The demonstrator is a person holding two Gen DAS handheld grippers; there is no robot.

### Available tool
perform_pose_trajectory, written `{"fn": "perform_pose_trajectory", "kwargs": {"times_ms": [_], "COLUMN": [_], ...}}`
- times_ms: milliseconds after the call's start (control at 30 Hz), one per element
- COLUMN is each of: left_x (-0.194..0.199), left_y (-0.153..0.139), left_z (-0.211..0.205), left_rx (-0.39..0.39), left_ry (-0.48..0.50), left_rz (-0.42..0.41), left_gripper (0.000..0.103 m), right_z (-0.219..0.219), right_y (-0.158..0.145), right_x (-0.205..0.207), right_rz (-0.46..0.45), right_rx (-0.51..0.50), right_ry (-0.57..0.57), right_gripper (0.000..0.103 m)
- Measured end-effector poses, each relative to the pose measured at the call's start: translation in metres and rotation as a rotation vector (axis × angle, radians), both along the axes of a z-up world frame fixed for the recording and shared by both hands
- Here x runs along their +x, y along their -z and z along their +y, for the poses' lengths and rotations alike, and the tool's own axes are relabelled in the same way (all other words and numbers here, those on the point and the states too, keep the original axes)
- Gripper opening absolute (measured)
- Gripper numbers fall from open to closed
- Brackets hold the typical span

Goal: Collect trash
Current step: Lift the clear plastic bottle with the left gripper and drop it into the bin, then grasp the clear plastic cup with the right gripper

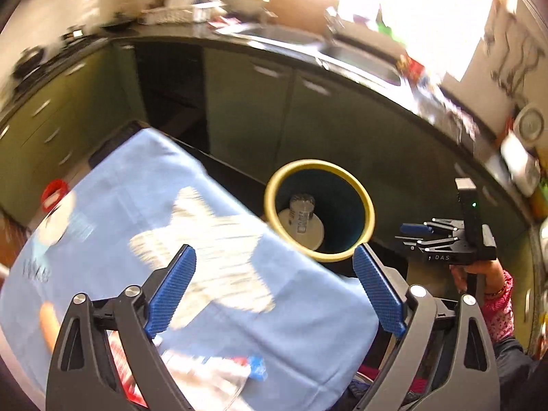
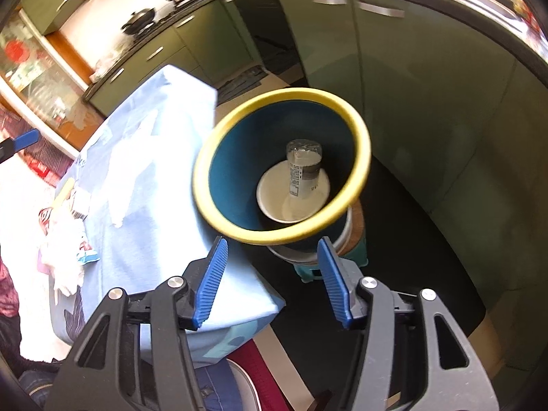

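Note:
A blue bin with a yellow rim (image 1: 368, 202) (image 2: 363, 144) stands beside the table and holds a white paper cup (image 2: 274, 202) and a clear plastic bottle (image 2: 303, 167). My left gripper (image 1: 274, 294) is open and empty above the light blue tablecloth (image 1: 308, 342). White crumpled paper (image 1: 212, 263) lies under it, and red and blue wrappers (image 1: 253, 368) lie near the front edge. My right gripper (image 2: 272, 281) is open and empty just above the bin's near rim; it also shows in the left wrist view (image 1: 416, 234).
Green cabinets (image 2: 411, 78) and a dark counter with a sink (image 1: 342, 51) curve behind the bin. More crumpled paper and wrappers (image 2: 65, 239) lie at the table's left end. The bin stands on a small stool (image 2: 356, 239).

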State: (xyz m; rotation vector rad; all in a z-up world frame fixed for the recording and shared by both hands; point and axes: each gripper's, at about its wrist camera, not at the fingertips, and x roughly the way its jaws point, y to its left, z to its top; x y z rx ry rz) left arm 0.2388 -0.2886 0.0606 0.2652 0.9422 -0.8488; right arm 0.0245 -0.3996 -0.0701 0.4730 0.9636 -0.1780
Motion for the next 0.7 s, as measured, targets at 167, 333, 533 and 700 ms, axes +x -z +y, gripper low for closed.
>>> {"fn": "perform_pose_trajectory", "kwargs": {"times_ms": [167, 333, 533, 700], "left_x": [-0.013, -0.03, -0.061, -0.085], "left_y": [-0.001, 0.014, 0.043, 0.058], "left_z": [0.107, 0.197, 0.285, 0.311], "left_rx": [-0.076, -0.115, -0.116, -0.144], "left_ry": [-0.188, -0.365, -0.57, -0.621], "left_rz": [-0.073, -0.099, -0.158, -0.176], "left_gripper": [0.096, 0.096, 0.096, 0.098], "right_z": [0.048, 0.116, 0.205, 0.257], "right_y": [-0.011, -0.025, -0.04, -0.029], "right_x": [0.03, 0.069, 0.095, 0.099], "right_rz": [0.002, -0.034, -0.125, -0.139], "right_rx": [-0.033, -0.063, -0.096, -0.152], "right_ry": [-0.113, -0.28, -0.5, -0.616], "right_gripper": [0.053, 0.053, 0.053, 0.052]}}
